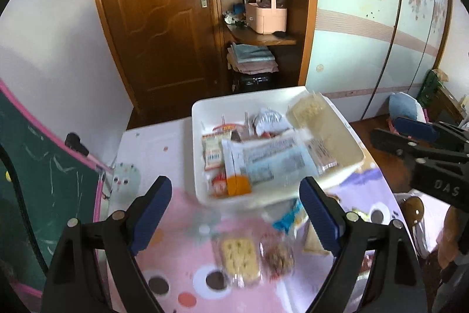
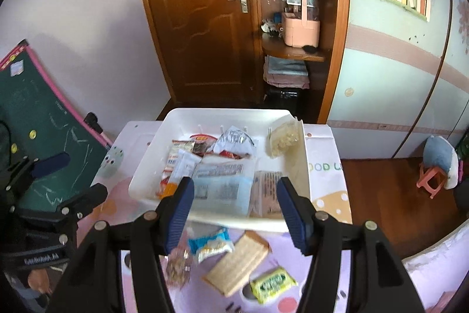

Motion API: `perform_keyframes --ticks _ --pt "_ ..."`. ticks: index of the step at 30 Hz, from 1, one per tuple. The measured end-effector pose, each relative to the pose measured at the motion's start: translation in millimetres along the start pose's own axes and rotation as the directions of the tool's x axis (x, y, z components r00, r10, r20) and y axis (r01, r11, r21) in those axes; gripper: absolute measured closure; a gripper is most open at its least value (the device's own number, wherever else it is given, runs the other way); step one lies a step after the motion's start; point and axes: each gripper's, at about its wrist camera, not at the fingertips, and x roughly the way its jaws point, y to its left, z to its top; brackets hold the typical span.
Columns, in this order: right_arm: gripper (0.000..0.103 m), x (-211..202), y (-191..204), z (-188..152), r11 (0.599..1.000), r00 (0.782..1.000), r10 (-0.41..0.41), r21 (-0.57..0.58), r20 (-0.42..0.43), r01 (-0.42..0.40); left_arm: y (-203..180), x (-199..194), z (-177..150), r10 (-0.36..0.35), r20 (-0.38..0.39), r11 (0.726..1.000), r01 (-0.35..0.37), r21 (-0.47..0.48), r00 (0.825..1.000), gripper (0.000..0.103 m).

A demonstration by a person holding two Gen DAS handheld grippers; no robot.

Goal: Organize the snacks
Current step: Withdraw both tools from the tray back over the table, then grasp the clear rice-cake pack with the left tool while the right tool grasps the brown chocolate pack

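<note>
- Left tool [image 1: 234, 213] stands spread, nothing between its blue pads, above the bench [image 1: 176, 225]
- Right tool [image 2: 234, 210] also spread, gripping nothing
- White tray [image 2: 152, 163] of snack packets lies just ahead of both tools
- Cracker packet [image 1: 239, 257] and nut packet [image 1: 278, 257] lie below the left tool
- Blue packet [image 2: 209, 244], wafer packet [image 2: 237, 263] and green packet [image 2: 272, 283] lie under the right tool

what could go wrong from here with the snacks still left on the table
1. The white tray already holds overlapping packets, with the large blue-and-white packet lying across the front, so added snacks may slide out over the low rim.
2. The loose packets sit close together: reaching for the tan cracker pack could nudge the blue-and-white wrapper or the yellow-green packet.
3. Both the right tool and the left tool hover near the tray and could bump it.
</note>
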Motion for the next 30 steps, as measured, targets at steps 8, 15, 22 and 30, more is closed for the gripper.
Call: perform_keyframes --ticks 8,15,22,30 --pt "0.044 -52 7 -53 0.999 0.999 -0.002 -0.043 0.033 0.004 8 -45 -60 -0.027 -0.021 1.000 0.027 -0.001 0.999 0.015" --pt "0.044 -68 13 -99 0.989 0.998 -0.027 -0.141 0.057 0.035 4 -72 -97 -0.024 -0.012 0.998 0.024 0.053 1.000 0.014" --pt "0.044 -40 1 -141 0.969 0.998 -0.034 -0.246 -0.046 0.022 4 -54 -110 -0.016 -0.057 0.995 0.022 0.101 0.998 0.014" --pt "0.044 5 -27 -186 0.964 0.977 -0.029 -0.265 -0.209 -0.029 5 -3 -124 -0.040 -0.171 0.989 0.063 0.131 0.984 0.014"
